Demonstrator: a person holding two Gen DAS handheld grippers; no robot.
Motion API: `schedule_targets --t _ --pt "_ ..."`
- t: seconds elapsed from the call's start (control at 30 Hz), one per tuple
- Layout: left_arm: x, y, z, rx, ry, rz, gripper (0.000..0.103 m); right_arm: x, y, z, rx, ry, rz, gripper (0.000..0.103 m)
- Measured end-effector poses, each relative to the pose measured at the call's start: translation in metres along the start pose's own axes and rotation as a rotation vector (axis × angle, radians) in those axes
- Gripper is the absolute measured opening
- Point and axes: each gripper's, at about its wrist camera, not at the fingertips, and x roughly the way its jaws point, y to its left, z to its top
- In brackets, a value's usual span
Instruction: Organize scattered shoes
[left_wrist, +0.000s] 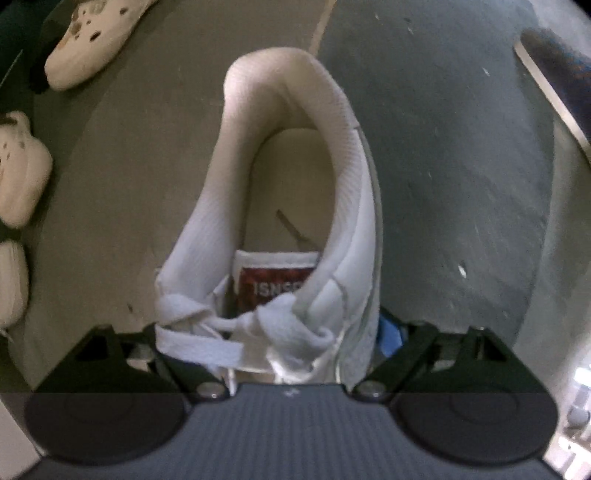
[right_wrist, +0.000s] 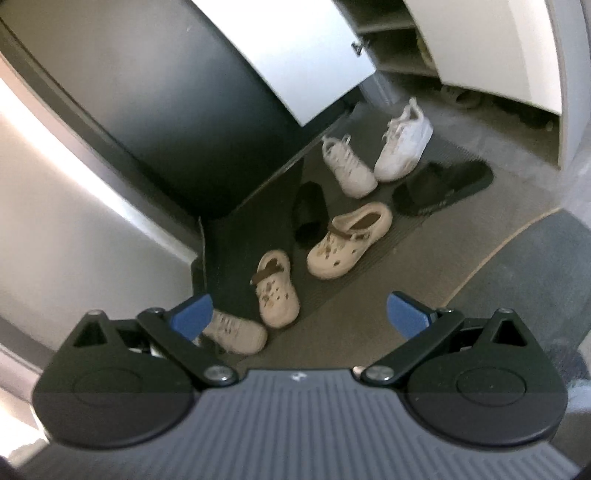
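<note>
The biggest risk is a drop. The white sneaker (left_wrist: 295, 184) hangs in the left gripper (left_wrist: 266, 332), caught only across its laced midfoot. The long heel end reaches far ahead of the jaws, over the floor (left_wrist: 461, 166). That overhang could make the shoe pivot or slide out if the hand swings sideways quickly. The hold also looks soft: the upper gives under pressure, and the pad on the left side is hidden behind the laces, so how squarely it bears cannot be told.

A smaller risk is the set-down. Two cream clogs (left_wrist: 92, 40) (left_wrist: 22, 166) lie well off to the left of the jaws, so a careless placement there could knock them askew. The smallest is a loose lace snagging on a jaw link at release.

The left gripper points straight down at the floor, its jaws set wide and pinching the sneaker's sides. The sneaker's opening faces the camera and its tongue label sits just ahead of the jaws.

The right gripper (right_wrist: 299, 314) is angled down toward the shoe pile, its jaws spread with nothing between them. A clog (right_wrist: 277, 291) lies just ahead of it, and a pair of white trainers (right_wrist: 347, 170) sits farther beyond.
</note>
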Motion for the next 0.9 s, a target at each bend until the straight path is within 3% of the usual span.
schedule_targets --t 0.07,0.13,0.17,0.23,0.4,0.53,0.6,0.77,0.9 --pt "-0.003 0.004 -0.003 -0.022 0.032 -0.015 0.092 0.009 0.004 -0.009 0.008 0.038 0.0 0.103" --pt "-0.013 0.007 -0.004 0.006 0.133 -0.025 0.092 0.013 0.006 -0.014 0.019 0.053 -0.005 0.103" --pt "-0.021 0.006 -0.003 0.03 0.131 -0.009 0.092 0.014 0.007 -0.015 0.022 0.057 -0.008 0.103" --pt "-0.042 0.007 0.0 0.029 0.088 0.045 0.095 0.02 0.014 -0.02 0.015 0.066 -0.006 0.103" --pt "-0.085 0.017 0.011 -0.027 0.056 0.063 0.097 0.021 0.021 -0.022 -0.011 0.054 -0.02 0.103" --pt "-0.133 0.035 0.033 -0.062 0.002 0.223 0.096 0.007 0.017 -0.019 -0.003 -0.008 -0.007 0.103" --pt "-0.177 0.058 0.049 -0.163 -0.087 0.269 0.097 -0.002 0.013 -0.015 0.005 -0.05 -0.012 0.103" --pt "-0.233 0.066 0.061 -0.218 -0.162 0.343 0.097 -0.027 -0.005 -0.003 0.029 -0.145 -0.044 0.103" --pt "-0.253 0.063 0.077 -0.241 -0.202 0.342 0.097 -0.041 -0.012 -0.002 0.013 -0.197 -0.067 0.103"
